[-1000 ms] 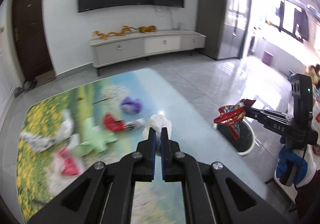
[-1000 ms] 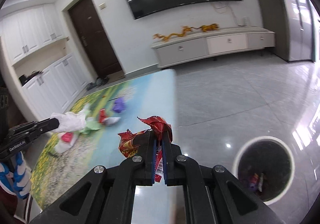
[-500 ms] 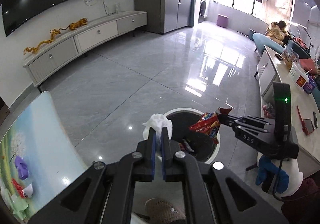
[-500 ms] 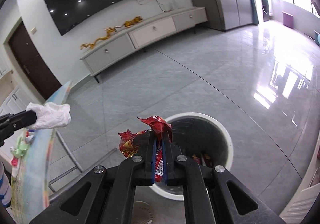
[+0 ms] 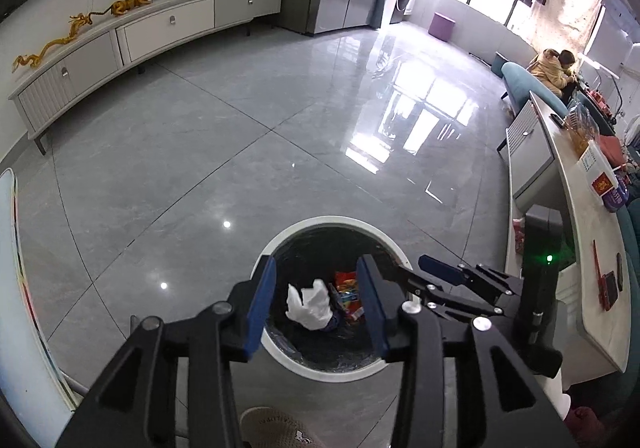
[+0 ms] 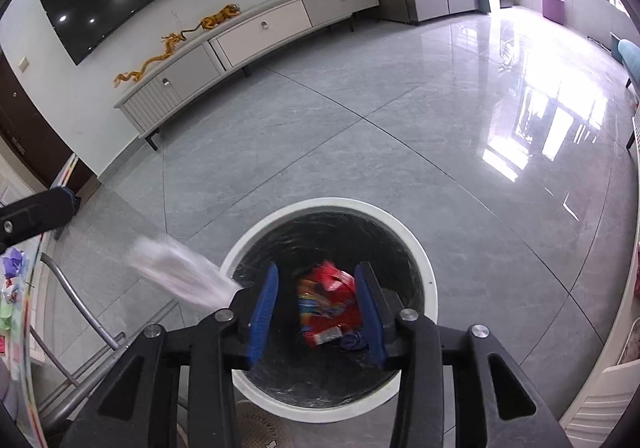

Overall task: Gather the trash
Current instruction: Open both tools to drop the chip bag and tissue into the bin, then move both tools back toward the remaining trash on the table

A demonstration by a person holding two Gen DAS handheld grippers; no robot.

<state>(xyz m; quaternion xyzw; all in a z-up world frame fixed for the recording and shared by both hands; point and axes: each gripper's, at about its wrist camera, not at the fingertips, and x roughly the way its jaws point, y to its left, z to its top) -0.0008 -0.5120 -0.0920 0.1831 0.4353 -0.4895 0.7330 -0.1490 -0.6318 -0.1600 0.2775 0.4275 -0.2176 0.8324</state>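
Grey tiled floor [image 5: 280, 119] is seen around a white-rimmed bin [image 6: 416, 248]. Both claws are held wide apart and empty above its mouth. Left claw [image 5: 316, 300]: a white tissue [image 5: 308, 304] is framed directly below, inside the bin. Right claw [image 6: 316, 308]: a red wrapper [image 6: 328, 300] is seen straight beneath, likewise inside.

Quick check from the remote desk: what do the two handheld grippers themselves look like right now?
Both match: the left gripper and right gripper have black angular linkage arms with silver pivot bolts and flat blue finger pads. A green indicator light glows on the right unit's black body.
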